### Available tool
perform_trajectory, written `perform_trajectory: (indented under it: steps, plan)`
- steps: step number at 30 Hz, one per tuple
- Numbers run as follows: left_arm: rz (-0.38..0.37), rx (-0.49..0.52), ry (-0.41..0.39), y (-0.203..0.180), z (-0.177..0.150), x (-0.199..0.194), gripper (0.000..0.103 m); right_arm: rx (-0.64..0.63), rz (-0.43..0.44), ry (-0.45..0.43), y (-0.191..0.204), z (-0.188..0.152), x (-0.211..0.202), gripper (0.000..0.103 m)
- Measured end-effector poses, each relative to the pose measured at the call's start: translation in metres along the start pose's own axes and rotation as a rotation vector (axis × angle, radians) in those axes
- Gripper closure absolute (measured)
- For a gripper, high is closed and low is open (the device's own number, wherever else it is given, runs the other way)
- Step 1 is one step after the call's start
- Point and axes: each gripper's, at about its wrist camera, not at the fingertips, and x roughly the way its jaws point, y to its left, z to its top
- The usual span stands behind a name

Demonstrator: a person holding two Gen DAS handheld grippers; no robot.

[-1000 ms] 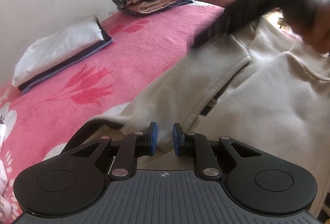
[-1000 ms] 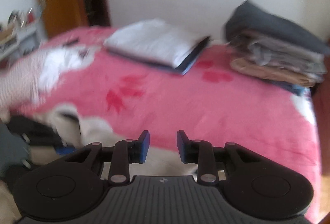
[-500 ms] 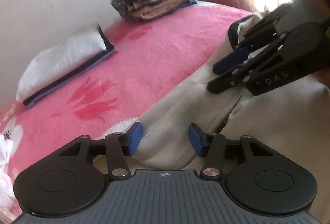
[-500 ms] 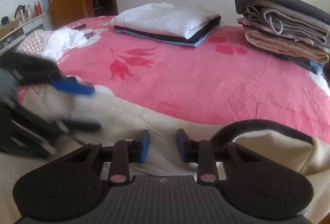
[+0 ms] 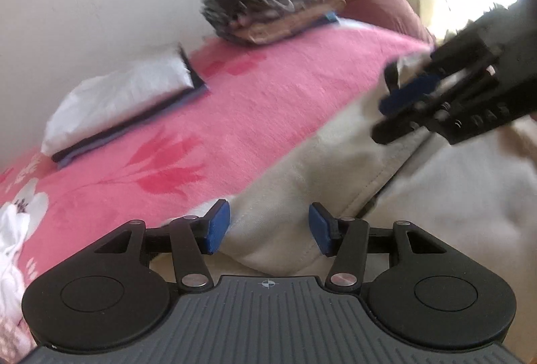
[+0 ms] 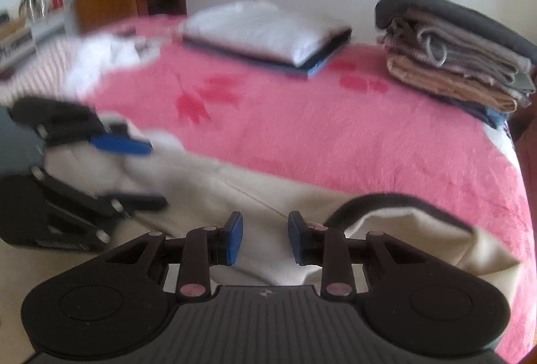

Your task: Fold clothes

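Cream fleece fills the near part of both views: a cream garment with a stitched seam and a dark-trimmed opening lies spread on the near part of the bed, over its pink flowered blanket. The left gripper is low over the garment's near edge, its blue-padded fingers spread wide with a fold of the cream cloth lying between them but not pinched. The right gripper is likewise released, its fingers apart over the cloth just beside the dark-trimmed opening; whether the pads touch the fabric cannot be told. Each camera catches the other tool: in the left wrist view the right gripper appears at the upper right, blurred, above the garment, and in the right wrist view the left gripper appears at the left, also blurred, its fingers parted around a bunch of cream cloth. Further back on the blanket, near the wall, sit two finished piles well apart from each other: a flat stack topped with white and a taller stack of grey, tan and dark folded clothes. A loose white garment lies crumpled toward the far left side of the bed in the right wrist view.
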Motion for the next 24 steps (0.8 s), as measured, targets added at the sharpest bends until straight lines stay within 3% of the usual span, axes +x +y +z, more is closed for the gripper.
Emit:
perform_trajectory:
  steps: [6,9,12,18,24]
  plan:
    - [0.089,0.123,0.056,-0.024,-0.007,0.012,0.042,0.028,-0.009,0.093,-0.003,-0.015,0.024,0.070]
    - [0.112,0.040,0.082,-0.014,0.000,-0.001,0.042,0.015,-0.034,0.136,0.002,-0.003,0.020,0.070]
    - [0.153,-0.043,0.073,0.002,0.001,-0.036,0.042,0.082,-0.049,0.131,-0.003,0.004,-0.005,0.070]
    - [0.189,-0.146,0.016,0.016,-0.016,-0.142,0.036,0.218,-0.028,0.066,-0.006,-0.006,-0.099,0.070]
    - [0.155,-0.285,0.047,0.000,-0.053,-0.227,0.033,0.349,-0.025,-0.006,-0.002,-0.049,-0.212,0.063]
